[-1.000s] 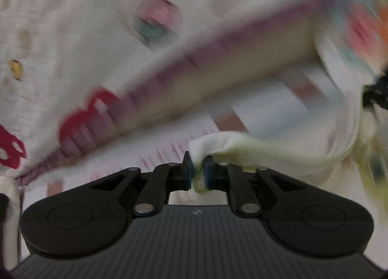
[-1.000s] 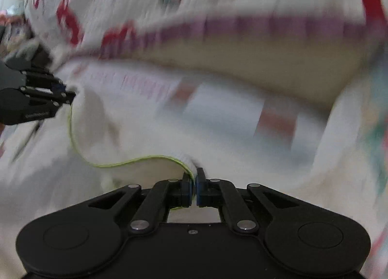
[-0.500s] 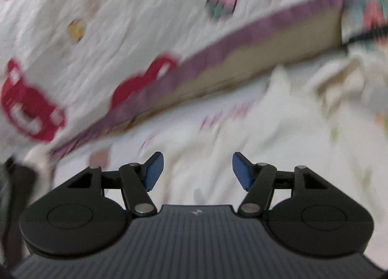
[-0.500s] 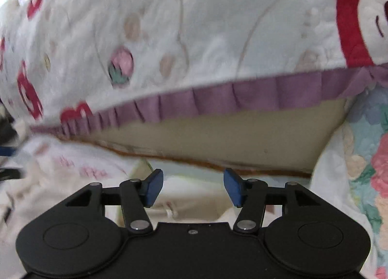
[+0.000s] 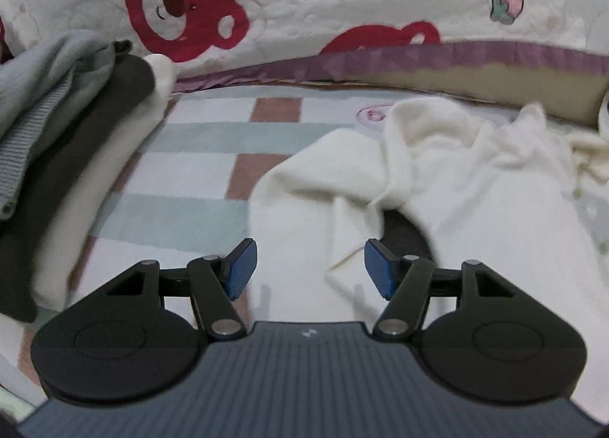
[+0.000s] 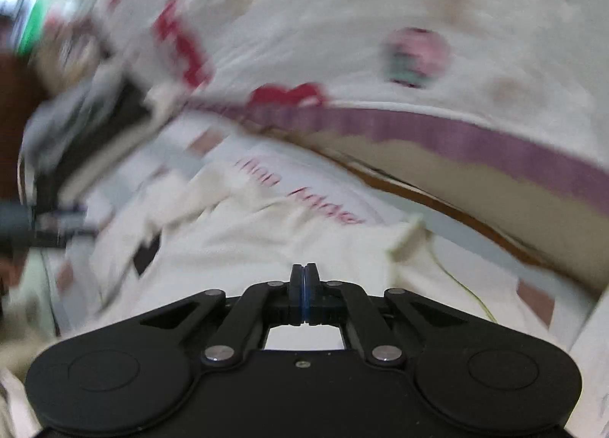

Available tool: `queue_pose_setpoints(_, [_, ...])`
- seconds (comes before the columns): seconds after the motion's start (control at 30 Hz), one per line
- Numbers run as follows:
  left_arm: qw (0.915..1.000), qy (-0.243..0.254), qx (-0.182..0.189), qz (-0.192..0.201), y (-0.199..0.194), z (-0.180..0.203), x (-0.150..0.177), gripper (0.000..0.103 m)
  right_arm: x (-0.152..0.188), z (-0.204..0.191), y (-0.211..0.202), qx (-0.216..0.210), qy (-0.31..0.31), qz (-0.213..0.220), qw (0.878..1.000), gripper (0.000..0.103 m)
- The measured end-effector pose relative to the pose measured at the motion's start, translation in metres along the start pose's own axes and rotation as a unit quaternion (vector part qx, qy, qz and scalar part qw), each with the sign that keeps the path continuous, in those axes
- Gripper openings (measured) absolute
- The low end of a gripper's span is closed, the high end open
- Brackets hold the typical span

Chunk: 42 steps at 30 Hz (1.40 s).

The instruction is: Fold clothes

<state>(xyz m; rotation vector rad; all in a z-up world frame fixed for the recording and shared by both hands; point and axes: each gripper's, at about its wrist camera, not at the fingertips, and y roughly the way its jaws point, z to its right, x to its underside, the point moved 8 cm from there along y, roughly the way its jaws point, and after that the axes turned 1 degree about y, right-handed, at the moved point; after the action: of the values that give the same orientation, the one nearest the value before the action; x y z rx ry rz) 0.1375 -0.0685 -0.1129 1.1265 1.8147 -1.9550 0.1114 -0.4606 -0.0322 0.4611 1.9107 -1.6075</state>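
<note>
Cream fleece garment, soft and nappy, lies rumpled on the checked bedsheet in front of the bear-print quilt, one flap turned back over a dark patch, so by my reading it is not yet squared into a fold. Left tongs hover just above its near edge with blue pads spread wide, holding nothing; right tongs are pressed together, blurred, whether cloth is nipped between them I cannot tell. At left sits a stack of folded clothes: grey ribbed knit over dark over white, likely the finished pile.
</note>
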Motion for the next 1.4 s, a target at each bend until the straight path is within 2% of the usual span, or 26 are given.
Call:
queue_pose_setpoints(0.03, [0.9993, 0.034, -0.012, -0.013, 0.002, 0.002, 0.005, 0.062, -0.003, -0.012, 0.005, 0.014, -0.019, 0.002, 1.0, 0.004])
queue_pose_setpoints(0.13, [0.9992, 0.037, 0.003, -0.016, -0.003, -0.001, 0.023, 0.062, -0.012, -0.028, 0.021, 0.065, -0.016, 0.035, 0.997, 0.006])
queue_pose_setpoints(0.23, [0.9968, -0.032, 0.056, -0.048, 0.004, -0.006, 0.037, 0.062, -0.009, -0.03, 0.049, 0.077, 0.057, 0.041, 0.995, 0.008])
queue_pose_setpoints(0.37, [0.9935, -0.048, 0.096, -0.037, 0.008, 0.006, 0.035, 0.063, 0.007, -0.039, 0.08, 0.071, 0.11, 0.021, 0.991, 0.008])
queue_pose_setpoints(0.43, [0.9918, -0.05, 0.114, -0.028, 0.009, 0.014, 0.033, 0.066, 0.015, -0.04, 0.088, 0.073, 0.123, 0.014, 0.99, 0.008])
queue_pose_setpoints(0.57, [0.9936, -0.031, 0.107, -0.018, 0.021, 0.026, 0.029, 0.069, 0.021, -0.019, 0.085, 0.085, 0.152, 0.022, 0.984, 0.008])
queue_pose_setpoints(0.67, [0.9947, -0.035, 0.094, -0.027, 0.033, 0.024, 0.029, 0.069, 0.024, 0.016, 0.078, 0.103, 0.191, 0.029, 0.976, 0.011])
queue_pose_setpoints(0.73, [0.9942, -0.043, 0.093, -0.032, 0.04, 0.021, 0.03, 0.071, 0.027, 0.043, 0.074, 0.098, 0.238, 0.04, 0.965, 0.017])
queue_pose_setpoints(0.8, [0.9939, -0.048, 0.094, -0.033, 0.043, 0.017, 0.029, 0.073, 0.029, 0.068, 0.071, 0.083, 0.287, 0.055, 0.953, 0.034])
queue_pose_setpoints(0.87, [0.9937, -0.05, 0.095, -0.032, 0.044, 0.015, 0.028, 0.074, 0.033, 0.086, 0.077, 0.044, 0.338, 0.057, 0.939, 0.047])
queue_pose_setpoints(0.93, [0.9936, -0.049, 0.098, -0.03, 0.045, 0.014, 0.029, 0.075, 0.034, 0.1, 0.081, 0.041, 0.369, 0.061, 0.926, 0.048])
queue_pose_setpoints(1.03, [0.9934, -0.047, 0.101, -0.026, 0.045, 0.012, 0.029, 0.076, 0.028, 0.114, 0.092, 0.036, 0.399, 0.063, 0.914, 0.051])
queue_pose_setpoints(1.3, [0.9969, 0.011, 0.078, -0.01, 0.047, 0.026, 0.033, 0.085, 0.003, 0.128, 0.142, 0.031, 0.435, 0.008, 0.9, 0.06])
queue_pose_setpoints(1.37, [0.9972, 0.027, 0.07, -0.002, 0.048, 0.028, 0.034, 0.088, 0.005, 0.128, 0.153, 0.033, 0.447, 0.001, 0.894, 0.059])
queue_pose_setpoints(1.4, [0.9973, 0.035, 0.065, 0.002, 0.05, 0.029, 0.035, 0.093, 0.005, 0.127, 0.157, 0.03, 0.448, 0.004, 0.894, 0.033])
